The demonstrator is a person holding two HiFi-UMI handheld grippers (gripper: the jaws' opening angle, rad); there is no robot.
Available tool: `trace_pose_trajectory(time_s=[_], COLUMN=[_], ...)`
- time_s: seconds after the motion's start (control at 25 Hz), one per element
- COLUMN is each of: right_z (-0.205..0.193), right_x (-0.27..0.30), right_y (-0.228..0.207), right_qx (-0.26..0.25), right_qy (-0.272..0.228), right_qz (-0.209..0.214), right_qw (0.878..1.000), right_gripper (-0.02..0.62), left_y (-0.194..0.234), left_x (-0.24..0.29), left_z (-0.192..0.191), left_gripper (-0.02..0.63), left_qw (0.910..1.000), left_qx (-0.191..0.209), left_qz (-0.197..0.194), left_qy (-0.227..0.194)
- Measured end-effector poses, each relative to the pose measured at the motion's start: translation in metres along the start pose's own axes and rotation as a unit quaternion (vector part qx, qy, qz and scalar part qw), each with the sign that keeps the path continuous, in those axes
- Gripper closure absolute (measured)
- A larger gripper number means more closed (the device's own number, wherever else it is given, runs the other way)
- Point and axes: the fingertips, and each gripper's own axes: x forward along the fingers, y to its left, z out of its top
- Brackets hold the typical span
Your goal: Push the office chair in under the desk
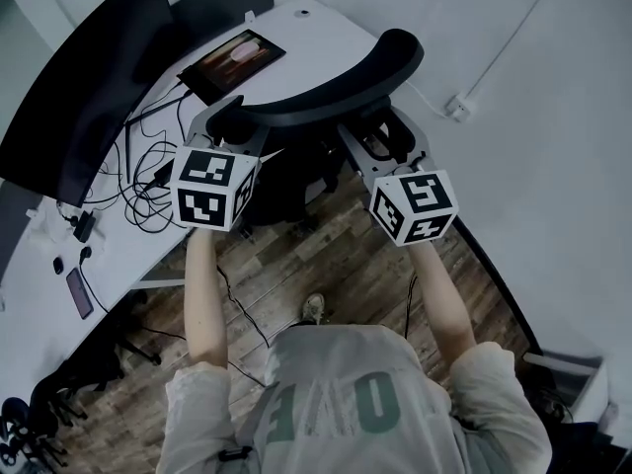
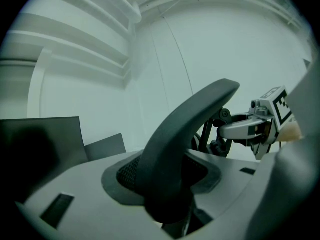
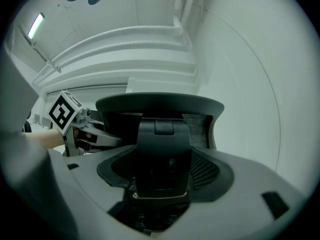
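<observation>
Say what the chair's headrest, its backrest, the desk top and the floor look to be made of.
Headrest: dark moulded plastic or foam, matt, smooth curved edge.
Backrest: black mesh fabric, fine weave showing.
Desk top: white laminate probably, even and faintly glossy.
Floor: wood or wood-look planks, grain and seams visible.

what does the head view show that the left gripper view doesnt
Only the head view: the tablet and cables on the desk, the wood floor, the person's arms. Only the left gripper view: ledges high on the wall. Both: the chair's headrest and the right tongs.
</observation>
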Motion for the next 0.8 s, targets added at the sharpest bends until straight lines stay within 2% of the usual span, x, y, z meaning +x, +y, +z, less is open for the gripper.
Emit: trace_pose_trajectory(time_s=[0.24,0.52,0.64,0.72,0.8], right_z=[-0.004,-0.004,-0.009,-0.009,0.000], right_x=[0.001,0.003,-0.001,-0.004,-0.012], right_y=[-0.001,-0.003,-0.002,-0.001,-0.002], right_qx=[-0.004,-0.002,0.007,0.011,0.012], right_qy=[0.004,0.004,0.026,0.041,0.031], right_qz=[-0.006,-0.001,-0.008,-0.009,-0.012], right_qw=[1.000,1.000,1.000,0.999,0.999], right_gripper=[0.302,0.302,0.301,0.301,0.302], left_y=[-0.001,0.000,-0.004,-0.002,-0.001], left_x=[0.002,0.003,-0.005,-0.015,-0.031], left_z=[-0.002,0.000,0.002,0.006,0.015], left_gripper=[0.399,0.396,0.387,0.374,0.357], left_qw=[1.0000,0.9999,0.9988,0.9970,0.9940], left_qx=[-0.002,0.001,0.027,0.030,0.033], left_qz=[-0.004,0.009,0.038,0.066,0.092], left_qy=[0.002,-0.005,-0.015,-0.028,-0.049])
